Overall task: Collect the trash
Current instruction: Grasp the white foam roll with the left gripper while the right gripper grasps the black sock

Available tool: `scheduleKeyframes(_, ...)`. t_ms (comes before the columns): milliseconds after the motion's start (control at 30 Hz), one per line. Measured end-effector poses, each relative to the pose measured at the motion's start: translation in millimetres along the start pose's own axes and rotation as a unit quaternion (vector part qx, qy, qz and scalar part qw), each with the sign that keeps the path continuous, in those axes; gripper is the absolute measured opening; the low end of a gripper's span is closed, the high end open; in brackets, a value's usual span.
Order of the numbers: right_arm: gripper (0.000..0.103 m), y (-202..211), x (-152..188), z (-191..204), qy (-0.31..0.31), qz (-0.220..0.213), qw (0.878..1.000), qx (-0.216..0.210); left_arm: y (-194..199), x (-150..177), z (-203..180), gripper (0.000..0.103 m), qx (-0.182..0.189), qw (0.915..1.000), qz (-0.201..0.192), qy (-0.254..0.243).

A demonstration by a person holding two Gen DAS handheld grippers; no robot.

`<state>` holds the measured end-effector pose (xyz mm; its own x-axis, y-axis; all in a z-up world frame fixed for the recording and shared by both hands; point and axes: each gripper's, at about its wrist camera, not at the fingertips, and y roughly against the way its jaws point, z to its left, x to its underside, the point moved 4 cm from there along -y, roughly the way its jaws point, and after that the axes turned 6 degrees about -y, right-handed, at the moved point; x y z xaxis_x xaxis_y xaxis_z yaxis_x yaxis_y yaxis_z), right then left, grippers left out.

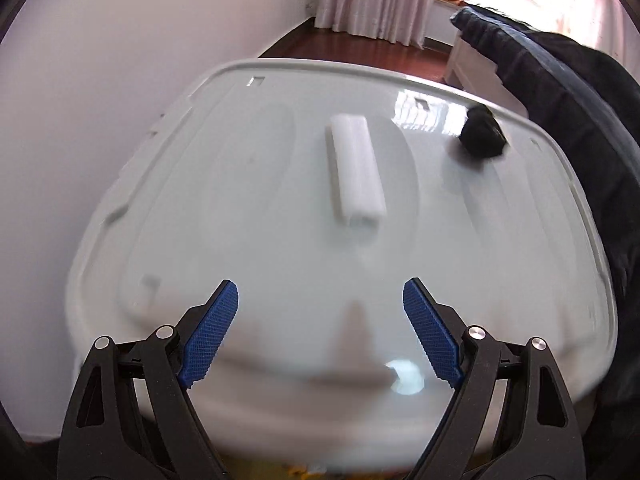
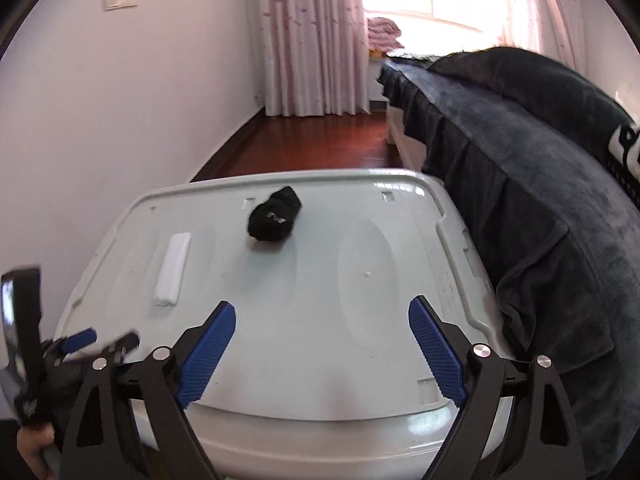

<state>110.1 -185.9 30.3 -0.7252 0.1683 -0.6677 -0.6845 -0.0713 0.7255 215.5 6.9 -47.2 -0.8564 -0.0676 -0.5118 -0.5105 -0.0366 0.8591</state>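
A white foam strip (image 1: 356, 168) lies on the pale grey plastic lid (image 1: 256, 208) ahead of my left gripper (image 1: 320, 304), which is open and empty over the lid's near part. A balled black sock (image 1: 482, 136) lies at the lid's far right. In the right wrist view the foam strip (image 2: 173, 270) lies at the left, the sock (image 2: 275, 220) sits at the far middle of the lid (image 2: 320, 320). My right gripper (image 2: 322, 324) is open and empty above the lid's near edge. The left gripper (image 2: 80, 344) shows at the lower left.
A dark blue blanket (image 2: 520, 168) covers a bed along the lid's right side and touches its edge. A white wall (image 2: 120, 120) runs on the left. Red wooden floor (image 2: 320, 140) and pink curtains (image 2: 312, 40) lie beyond.
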Motion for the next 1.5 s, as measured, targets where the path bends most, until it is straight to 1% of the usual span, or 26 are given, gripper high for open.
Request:
scheduleKeyframes(100, 0.087, -4, 1, 1, -0.017, 0.024, 0.999, -0.034, -29, -25, -2, 0.083, -0.004, 0.9996, 0.007, 0.025)
scheduleKeyframes(267, 0.088, 6, -6, 1, -0.034, 0.022, 0.998, -0.056, -61, -55, -11, 0.083, -0.031, 0.9991, 0.008, 0.027)
scheduleKeyframes(433, 0.089, 10, -12, -2, -0.039, 0.017, 0.997, -0.057, -83, -70, -13, 0.083, -0.045, 0.9984, 0.013, 0.031)
scheduleKeyframes(467, 0.089, 11, -12, -4, -0.043, 0.017, 0.997, -0.059, -82, -70, -13, 0.082, -0.056, 0.9981, 0.008, 0.024)
scheduleKeyframes(500, 0.089, 11, -12, -5, -0.049, 0.017, 0.997, -0.062, -85, -71, -15, 0.081, -0.067, 0.9977, 0.008, 0.013)
scheduleKeyframes(533, 0.09, 10, -12, -6, -0.055, 0.021, 0.996, -0.066, -85, -71, -18, 0.069, -0.082, 0.9966, 0.004, -0.005)
scheduleKeyframes(567, 0.09, 9, -12, -7, -0.06, 0.024, 0.996, -0.068, -85, -72, -21, 0.051, -0.078, 0.9968, -0.004, -0.019)
scheduleKeyframes(600, 0.09, 7, -12, -8, -0.065, 0.028, 0.995, -0.07, -84, -72, -24, 0.042, -0.071, 0.997, -0.009, -0.029)
scheduleKeyframes(633, 0.09, 5, -12, -8, -0.069, 0.032, 0.995, -0.071, -81, -71, -23, 0.033, -0.073, 0.9965, -0.01, -0.039)
scheduleKeyframes(700, 0.09, 3, -11, -6, -0.071, 0.037, 0.994, -0.074, -79, -69, -22, 0.028, -0.065, 0.9968, -0.012, -0.046)
scheduleKeyframes(767, 0.09, 1, -11, -3, -0.068, 0.04, 0.994, -0.072, -74, -67, -17, 0.022, -0.044, 0.9978, -0.022, -0.045)
scheduleKeyframes(800, 0.09, -1, -10, 0, -0.067, 0.042, 0.994, -0.071, -71, -66, -13, 0.02, -0.029, 0.9985, -0.026, -0.039)
scheduleKeyframes(867, 0.09, -3, -9, 4, -0.066, 0.044, 0.994, -0.07, -63, -61, -4, 0.018, 0.008, 0.9997, -0.013, -0.017)
scheduleKeyframes(933, 0.09, -6, -9, 8, -0.066, 0.046, 0.994, -0.068, -53, -52, 1, 0.018, 0.024, 0.9997, -0.001, -0.01)
scheduleKeyframes(967, 0.09, -8, -9, 10, -0.069, 0.048, 0.994, -0.068, -41, -45, 5, 0.018, 0.042, 0.9991, 0.005, -0.007)
scheduleKeyframes(1000, 0.09, -10, -10, 11, -0.074, 0.05, 0.994, -0.07, -37, -45, 3, 0.018, 0.05, 0.9987, 0.009, -0.008)
scheduleKeyframes(1100, 0.09, -14, -12, 15, -0.087, 0.052, 0.992, -0.072, -6, -21, 11, 0.018, 0.068, 0.9971, 0.026, -0.02)
scheduleKeyframes(1133, 0.09, -16, -14, 17, -0.089, 0.051, 0.992, -0.071, -1, -17, 12, 0.018, 0.074, 0.9968, 0.025, -0.021)
scheduleKeyframes(1167, 0.09, -19, -15, 19, -0.088, 0.05, 0.993, -0.068, 14, -7, 16, 0.018, 0.081, 0.9963, 0.017, -0.021)
scheduleKeyframes(1233, 0.09, -28, -20, 25, -0.084, 0.048, 0.993, -0.06, 24, 1, 20, 0.019, 0.079, 0.9966, 0.008, -0.024)
scheduleKeyframes(1300, 0.09, -38, -26, 30, -0.081, 0.043, 0.994, -0.055, 35, 6, 21, 0.019, 0.079, 0.9966, -0.009, -0.021)
scheduleKeyframes(1400, 0.09, -59, -35, 40, -0.08, 0.036, 0.995, -0.05, 40, 11, 15, 0.019, 0.061, 0.9969, -0.029, -0.04)
scheduleKeyframes(1433, 0.091, -69, -38, 43, -0.085, 0.035, 0.994, -0.051, 38, 7, 13, 0.019, 0.059, 0.9969, -0.03, -0.042)
scheduleKeyframes(1500, 0.092, -87, -44, 47, -0.09, 0.033, 0.994, -0.043, 39, 9, 9, 0.02, 0.067, 0.9963, -0.026, -0.047)
